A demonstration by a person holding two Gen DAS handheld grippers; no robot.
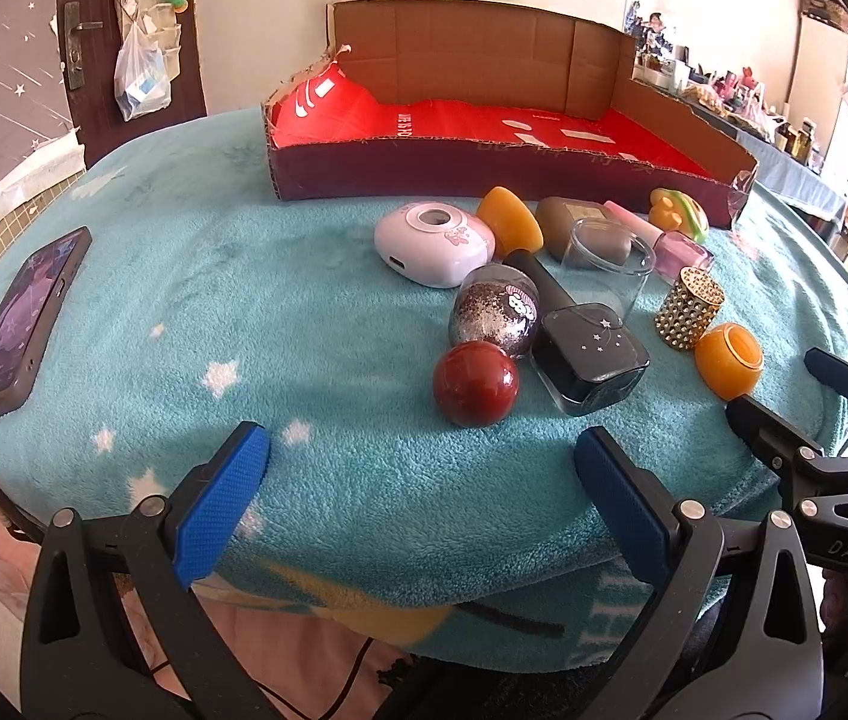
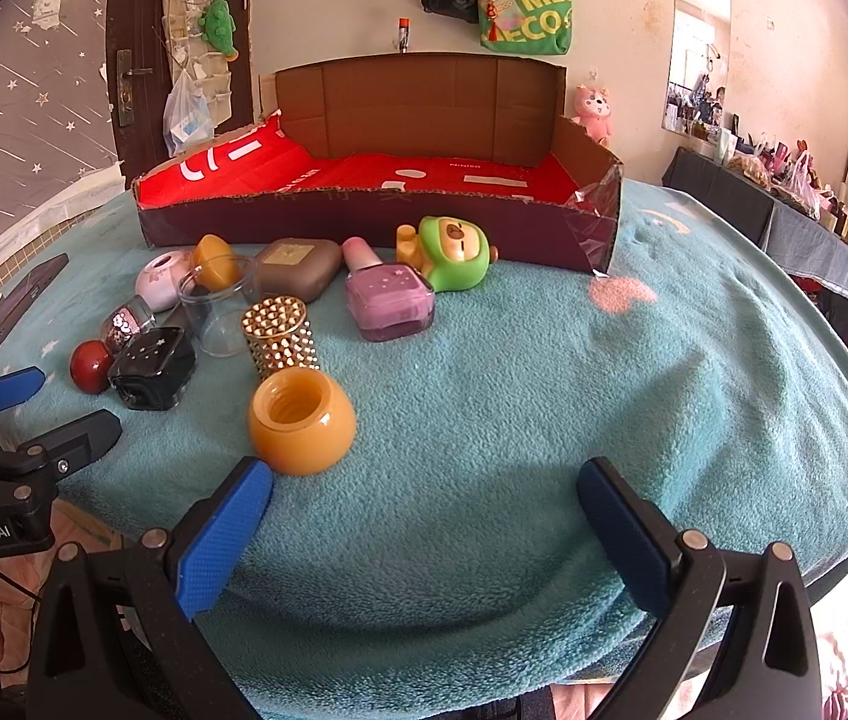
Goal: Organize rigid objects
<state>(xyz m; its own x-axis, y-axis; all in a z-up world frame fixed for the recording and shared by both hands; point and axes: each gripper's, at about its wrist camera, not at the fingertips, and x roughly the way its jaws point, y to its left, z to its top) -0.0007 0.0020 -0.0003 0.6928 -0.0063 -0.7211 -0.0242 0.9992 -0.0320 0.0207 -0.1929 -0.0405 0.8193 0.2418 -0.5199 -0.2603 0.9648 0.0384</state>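
Both grippers spread wide, nothing held — items loose on teal blanket [image 1: 315,312].
L wrist: left gripper [image 1: 420,450] near red ball [image 1: 475,383], cardboard box [image 1: 484,171] behind. R wrist: right gripper [image 2: 424,486] — orange jar [image 2: 302,420] just beside its left finger.

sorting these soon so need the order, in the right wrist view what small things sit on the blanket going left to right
red ball → black bottle → gold studded cap → purple bottle → green toy
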